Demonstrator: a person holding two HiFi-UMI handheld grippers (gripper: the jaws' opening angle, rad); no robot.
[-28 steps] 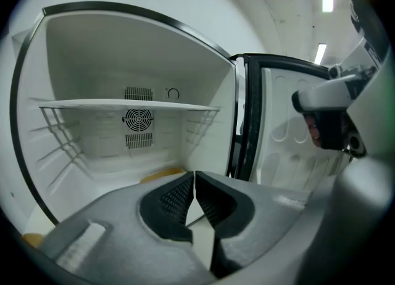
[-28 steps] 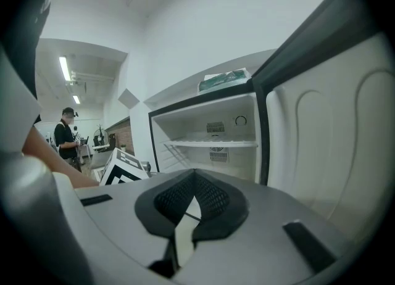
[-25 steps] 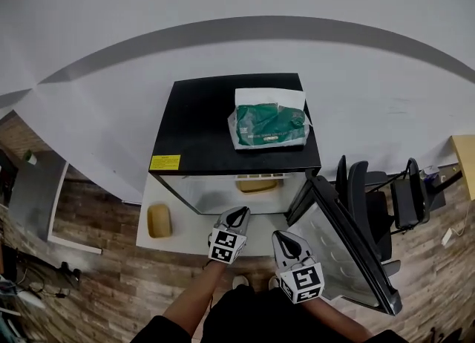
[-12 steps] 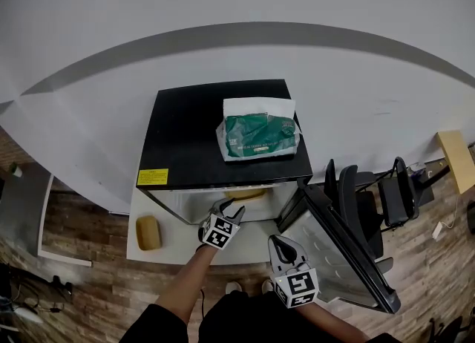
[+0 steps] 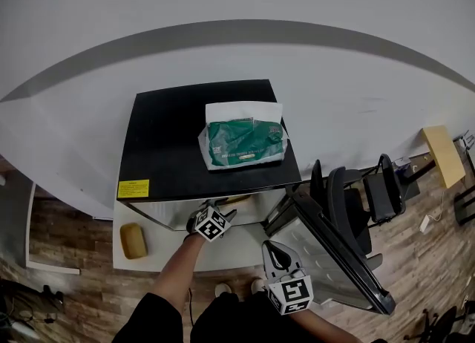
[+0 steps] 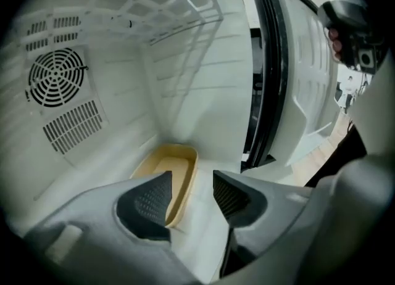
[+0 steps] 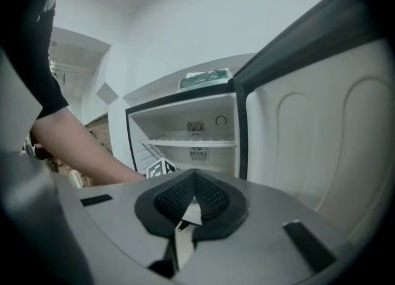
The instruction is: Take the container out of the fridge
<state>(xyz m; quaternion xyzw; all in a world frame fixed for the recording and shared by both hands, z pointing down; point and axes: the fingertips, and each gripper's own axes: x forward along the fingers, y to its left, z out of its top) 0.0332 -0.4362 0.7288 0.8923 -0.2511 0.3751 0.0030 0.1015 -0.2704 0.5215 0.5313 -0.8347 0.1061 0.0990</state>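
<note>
A shallow beige container point(image 6: 171, 169) lies on the floor of the small fridge point(image 5: 178, 134), whose door point(image 5: 334, 260) stands open to the right. In the head view only the container's edge point(image 5: 236, 199) shows under the black top. My left gripper point(image 6: 191, 186) reaches into the fridge just short of the container. Its jaws have just been opening and stand open with nothing between them. The left gripper point(image 5: 221, 209) sits at the fridge mouth. My right gripper point(image 5: 275, 248) hangs back outside by the door, and the right gripper point(image 7: 194, 182) is shut on nothing.
A green bag point(image 5: 245, 141) lies on the fridge top. A wire shelf point(image 6: 166, 0) spans the fridge above the left gripper, with a fan vent point(image 6: 55, 77) on the back wall. A tan block point(image 5: 133, 240) rests on the white base at left. Black chairs point(image 5: 371, 193) stand right.
My left gripper has gone forward and down into the fridge, and its jaws have opened from shut. The right gripper has stayed near the door.
</note>
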